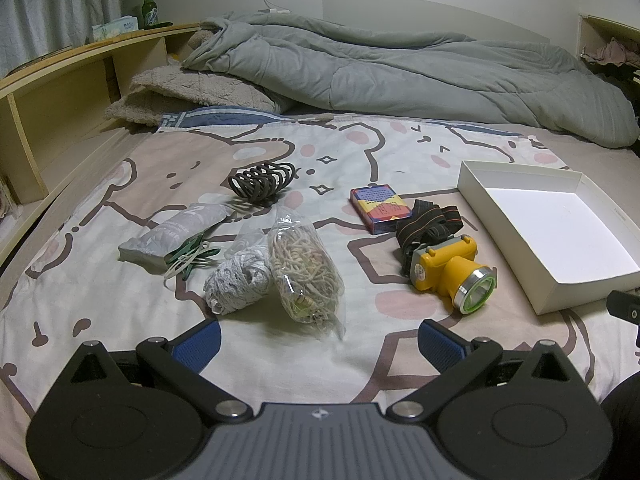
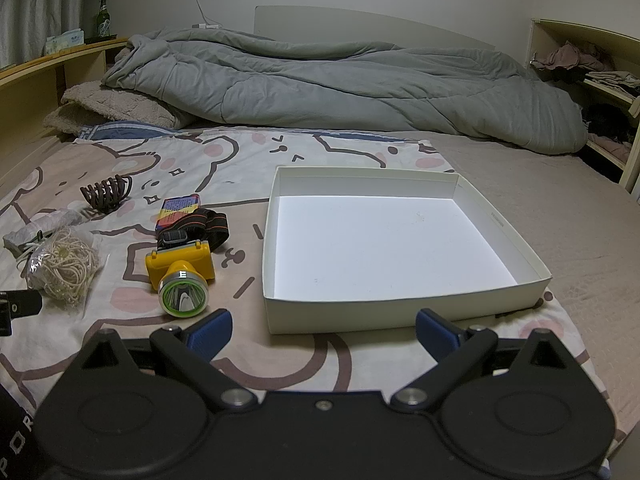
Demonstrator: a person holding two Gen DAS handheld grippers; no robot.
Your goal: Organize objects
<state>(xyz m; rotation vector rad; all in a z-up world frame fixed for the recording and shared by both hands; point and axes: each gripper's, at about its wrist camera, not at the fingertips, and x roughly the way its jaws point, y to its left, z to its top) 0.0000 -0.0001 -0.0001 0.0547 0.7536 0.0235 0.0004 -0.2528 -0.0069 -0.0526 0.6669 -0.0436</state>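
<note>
On the patterned bed sheet lie a yellow headlamp (image 1: pixel 452 270) (image 2: pixel 182 276) with a black strap, a colourful card box (image 1: pixel 380 208) (image 2: pixel 180 210), a clear bag of rubber bands (image 1: pixel 306 272) (image 2: pixel 66 266), a ball of white string (image 1: pixel 236 284), a grey packet (image 1: pixel 168 236), green clothes pegs (image 1: pixel 192 256) and a dark hair claw (image 1: pixel 262 182) (image 2: pixel 106 194). An empty white box (image 1: pixel 560 236) (image 2: pixel 392 240) sits to the right. My left gripper (image 1: pixel 320 344) is open, just short of the bag. My right gripper (image 2: pixel 322 330) is open at the white box's near wall.
A rumpled grey duvet (image 1: pixel 400 72) (image 2: pixel 320 88) and a beige pillow (image 1: pixel 180 92) fill the far side of the bed. A wooden shelf (image 1: pixel 80 64) with a green bottle (image 1: pixel 149 8) runs along the left. Shelves with clothes (image 2: pixel 592 72) stand at the right.
</note>
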